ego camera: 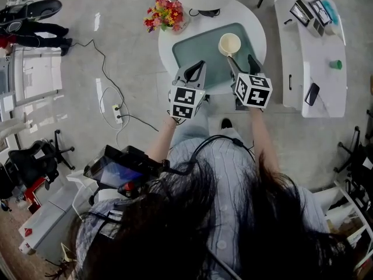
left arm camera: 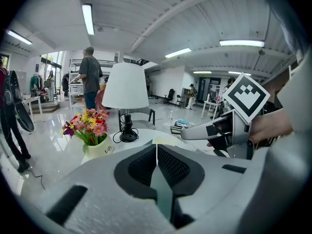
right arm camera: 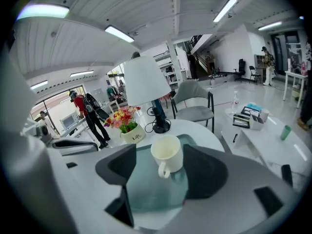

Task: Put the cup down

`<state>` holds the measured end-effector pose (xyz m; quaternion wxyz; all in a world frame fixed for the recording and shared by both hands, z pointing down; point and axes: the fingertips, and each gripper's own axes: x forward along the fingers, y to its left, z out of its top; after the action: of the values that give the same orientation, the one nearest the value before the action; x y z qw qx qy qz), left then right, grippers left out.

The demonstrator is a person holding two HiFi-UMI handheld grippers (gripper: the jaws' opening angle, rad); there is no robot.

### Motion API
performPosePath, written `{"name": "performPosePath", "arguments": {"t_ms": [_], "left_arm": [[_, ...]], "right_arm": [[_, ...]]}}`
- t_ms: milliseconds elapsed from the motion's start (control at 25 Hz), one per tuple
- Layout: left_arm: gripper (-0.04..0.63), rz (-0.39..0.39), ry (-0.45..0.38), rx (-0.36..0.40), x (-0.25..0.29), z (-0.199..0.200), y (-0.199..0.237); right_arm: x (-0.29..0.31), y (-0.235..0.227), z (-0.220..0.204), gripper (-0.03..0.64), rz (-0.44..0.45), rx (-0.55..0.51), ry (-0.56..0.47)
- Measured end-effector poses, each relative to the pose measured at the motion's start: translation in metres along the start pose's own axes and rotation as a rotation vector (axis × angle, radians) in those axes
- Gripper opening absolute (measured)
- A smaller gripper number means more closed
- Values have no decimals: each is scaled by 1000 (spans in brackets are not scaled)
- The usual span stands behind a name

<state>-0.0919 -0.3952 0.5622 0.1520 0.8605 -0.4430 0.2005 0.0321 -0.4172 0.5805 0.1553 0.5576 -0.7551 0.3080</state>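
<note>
Cup [ego camera: 229, 44] upright on mat [ego camera: 198, 54] — right gripper [ego camera: 240, 59] jaws apart

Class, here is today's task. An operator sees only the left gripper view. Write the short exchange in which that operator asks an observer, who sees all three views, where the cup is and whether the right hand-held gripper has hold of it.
Operator: My view gives me no clear sight of the cup. Where is it?
Observer: The cup stands upright on the green mat, near the mat's far right corner, on the round table.
Operator: Does the right hand-held gripper have it?
Observer: No. The jaws of the right hand-held gripper stand apart, and neither pad touches the cup. Its handle faces that gripper.
</note>
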Motion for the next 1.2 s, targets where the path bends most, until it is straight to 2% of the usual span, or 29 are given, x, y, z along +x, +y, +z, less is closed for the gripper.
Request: {"name": "performPosePath", "arguments": {"t_ms": [80,120,320,560,760,1000,1200], "left_arm": [[18,11,-9,0,-5,4,-8],[18,17,-16,-1,-8,6,-12],[18,46,-53,-2,-24,10,-39],[18,90,-96,-71,-49,4,-78],[18,140,-127,-101,-72,-2,-115],[18,172,-103,-96,-103,-22,-159],[18,212,-96,-102,-125,-32,-168]], "right_arm": [[-12,-5,2,251,-13,11,-27],[-19,-6,2,244,-12,20,-33],[-51,-10,-7,239,31,22,-39],[-94,-5,-25,235,101,-41,-49],[-134,-8,-39,192,156,-45,-70],[-169,-14,-53,170,191,-50,-75],[-182,-7,-66,158,215,-49,-71]]}}
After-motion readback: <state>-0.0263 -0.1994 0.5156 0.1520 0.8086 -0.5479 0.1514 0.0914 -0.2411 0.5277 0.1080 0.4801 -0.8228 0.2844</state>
